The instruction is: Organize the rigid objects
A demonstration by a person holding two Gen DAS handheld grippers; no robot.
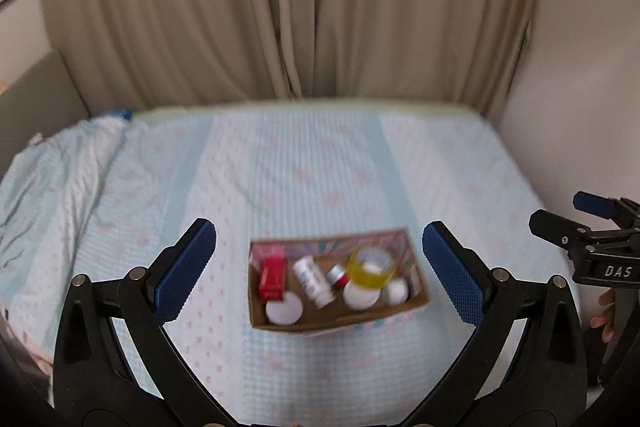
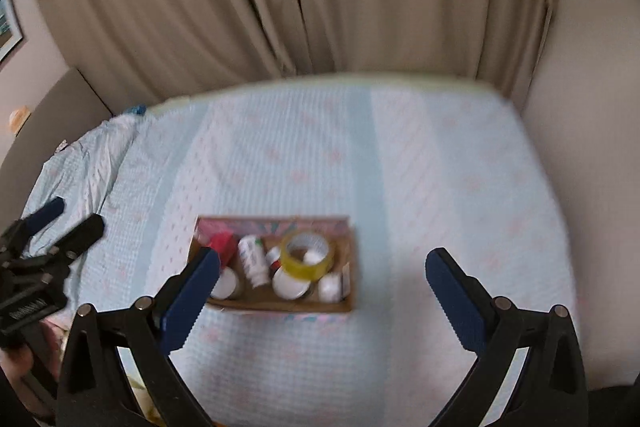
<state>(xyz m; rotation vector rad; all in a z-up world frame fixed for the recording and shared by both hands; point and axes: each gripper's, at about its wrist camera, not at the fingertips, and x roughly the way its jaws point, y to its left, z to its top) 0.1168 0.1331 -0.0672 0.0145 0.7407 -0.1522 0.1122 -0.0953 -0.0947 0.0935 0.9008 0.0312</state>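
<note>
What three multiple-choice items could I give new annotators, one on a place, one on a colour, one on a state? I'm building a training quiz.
1. Where is the cardboard box?
A. on the bed
B. on the floor
C. held up in the air

2. What colour is the tape roll?
A. blue
B. yellow
C. black

3. How is the left hand-held gripper?
A. shut on the tape roll
B. shut on nothing
C. open, holding nothing

Answers:
1 A, it sits on the bedsheet.
2 B, translucent yellow ring.
3 C, its blue pads stand wide apart.
</note>
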